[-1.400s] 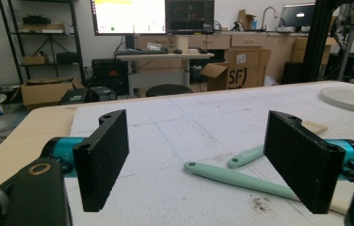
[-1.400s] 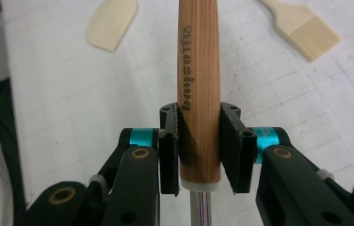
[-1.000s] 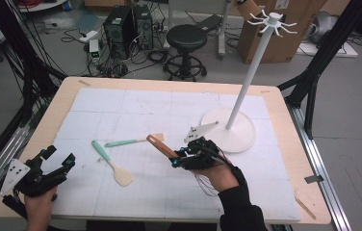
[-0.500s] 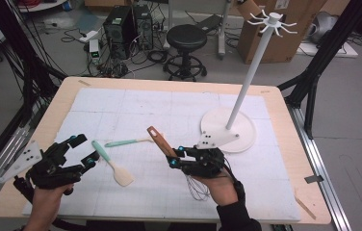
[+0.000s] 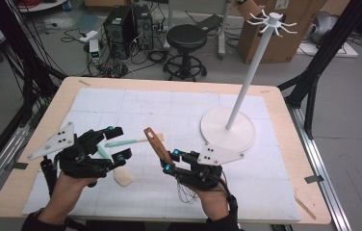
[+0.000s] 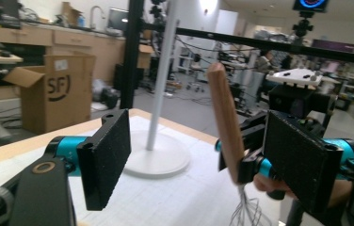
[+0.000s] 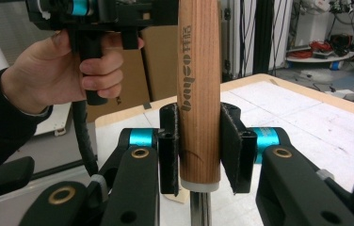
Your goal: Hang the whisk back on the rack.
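The right tongs (image 5: pixel 168 160) clamped a whisk's wooden handle (image 5: pixel 155 143) near the surface's (image 5: pixel 275 96) six o'clock edge; the left tongs (image 5: pixel 114 142) had just been closing (nothing between them). Best to approach squarely and grip the handle's free upper end.

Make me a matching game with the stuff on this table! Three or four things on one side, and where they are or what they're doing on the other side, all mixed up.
Things:
1. whisk with the wooden handle
2. left gripper
3. white stand
4. mint spatula

Places or states:
A. lying flat on the white mat
B. clamped between the jaws of the right gripper
C. standing upright at the far right of the mat
D. jaws open, nothing between them

Pairs: 1-B, 2-D, 3-C, 4-A
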Motion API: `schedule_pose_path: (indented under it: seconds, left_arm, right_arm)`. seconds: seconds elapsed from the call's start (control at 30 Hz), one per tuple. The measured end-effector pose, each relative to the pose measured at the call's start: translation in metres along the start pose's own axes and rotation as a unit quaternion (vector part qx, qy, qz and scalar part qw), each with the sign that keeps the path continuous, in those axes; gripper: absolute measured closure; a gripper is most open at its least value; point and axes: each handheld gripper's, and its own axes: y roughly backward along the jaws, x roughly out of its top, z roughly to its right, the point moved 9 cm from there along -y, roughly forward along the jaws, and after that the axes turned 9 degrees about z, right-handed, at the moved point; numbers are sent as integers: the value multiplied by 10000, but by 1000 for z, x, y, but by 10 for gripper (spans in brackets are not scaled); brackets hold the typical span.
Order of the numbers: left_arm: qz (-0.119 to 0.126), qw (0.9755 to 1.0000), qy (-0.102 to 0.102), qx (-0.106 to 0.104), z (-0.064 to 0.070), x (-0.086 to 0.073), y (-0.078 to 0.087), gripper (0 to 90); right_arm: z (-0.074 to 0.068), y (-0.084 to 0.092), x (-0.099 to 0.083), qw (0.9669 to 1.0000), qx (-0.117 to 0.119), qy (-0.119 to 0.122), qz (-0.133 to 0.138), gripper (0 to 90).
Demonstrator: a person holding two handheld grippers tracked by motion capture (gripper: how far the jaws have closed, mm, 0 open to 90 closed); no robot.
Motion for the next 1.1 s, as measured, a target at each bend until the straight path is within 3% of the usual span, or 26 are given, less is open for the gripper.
schedule_pose_path:
  seconds: [0.07,0.27,0.4,0.63,0.77,0.9,1.1]
  left_arm:
    - [-22,9999,103,-113,6,0,-9,256]
    - [-113,9992,147,-362,18,1,-32,261]
    - [-285,9983,198,-466,22,-3,-42,338]
    - [-437,9974,284,-490,25,-10,-48,470]
    - [-548,9976,251,-336,23,-12,-48,567]
    - [-545,9978,210,-310,23,-11,-47,691]
    - [-505,9973,355,-403,27,-10,-47,737]
  right_arm:
    - [-1,1,0,10000,-38,11,66,706]
    - [-7,0,-5,9998,-49,29,168,706]
    - [-9,0,-5,9997,-60,28,224,706]
    - [-9,2,-8,9997,-93,-21,222,706]
    - [-11,2,-7,9996,-101,-47,270,706]
    - [-12,-1,-9,9997,-94,-34,221,706]
    - [-14,-3,-9,9998,-30,-53,197,706]
